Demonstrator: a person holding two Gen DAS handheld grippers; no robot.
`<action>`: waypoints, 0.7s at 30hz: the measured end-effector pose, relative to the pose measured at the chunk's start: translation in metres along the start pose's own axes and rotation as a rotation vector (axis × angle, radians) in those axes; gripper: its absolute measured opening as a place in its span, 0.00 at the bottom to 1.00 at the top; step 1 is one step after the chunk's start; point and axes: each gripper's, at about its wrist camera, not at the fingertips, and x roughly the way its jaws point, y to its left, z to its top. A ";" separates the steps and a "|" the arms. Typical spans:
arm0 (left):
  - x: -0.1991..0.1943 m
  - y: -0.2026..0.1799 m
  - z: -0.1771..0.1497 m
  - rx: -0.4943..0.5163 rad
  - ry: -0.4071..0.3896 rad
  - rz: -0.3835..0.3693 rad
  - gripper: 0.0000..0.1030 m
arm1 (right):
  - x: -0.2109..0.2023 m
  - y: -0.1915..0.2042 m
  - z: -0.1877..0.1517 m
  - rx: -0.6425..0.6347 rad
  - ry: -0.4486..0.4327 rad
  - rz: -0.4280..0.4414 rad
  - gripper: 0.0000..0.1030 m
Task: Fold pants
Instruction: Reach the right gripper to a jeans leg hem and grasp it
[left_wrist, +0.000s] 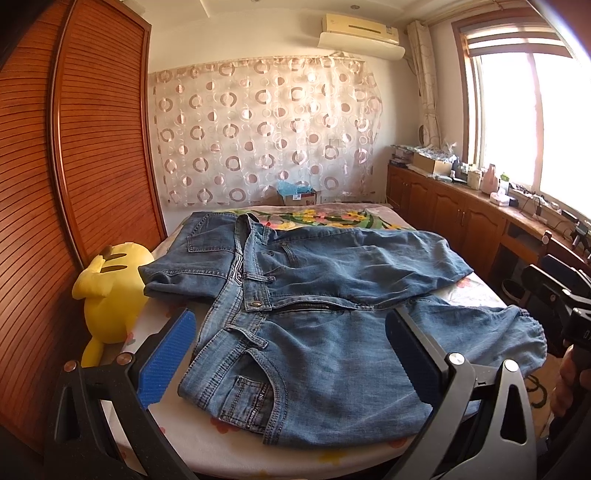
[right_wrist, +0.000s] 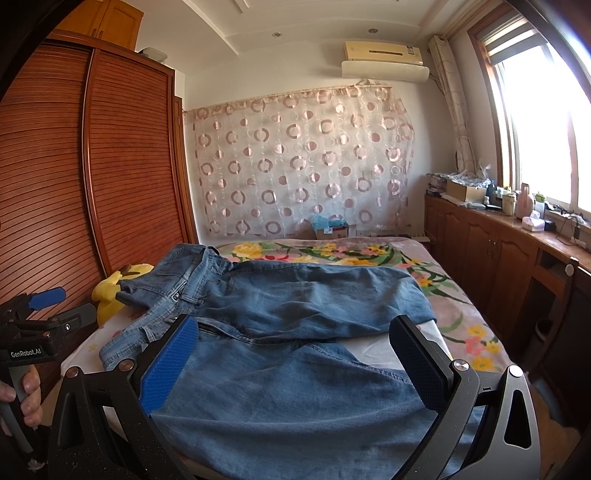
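Note:
Blue jeans (left_wrist: 325, 332) lie spread on the bed, waistband to the left, legs running right, fly open. In the right wrist view the jeans (right_wrist: 295, 369) fill the near bed. My left gripper (left_wrist: 288, 354) is open, its blue pads either side of the near waistband and pocket, above the cloth. My right gripper (right_wrist: 295, 362) is open over the near leg. The left gripper also shows at the left of the right wrist view (right_wrist: 61, 306), and the right gripper at the right edge of the left wrist view (left_wrist: 561, 295).
A yellow plush toy (left_wrist: 110, 295) lies at the bed's left edge by the wooden wardrobe (left_wrist: 74, 166). The floral bedspread (right_wrist: 369, 254) covers the far bed. Wooden cabinets (right_wrist: 498, 251) with clutter run under the window at right.

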 end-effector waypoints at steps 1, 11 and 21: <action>0.002 0.001 0.000 0.006 0.001 -0.001 1.00 | 0.001 -0.002 0.000 0.000 0.002 -0.003 1.00; 0.025 0.016 -0.003 0.020 0.045 -0.021 1.00 | 0.011 -0.015 -0.001 -0.009 0.038 -0.050 0.99; 0.048 0.035 -0.026 0.011 0.111 -0.023 1.00 | 0.019 -0.028 -0.004 -0.023 0.139 -0.083 0.94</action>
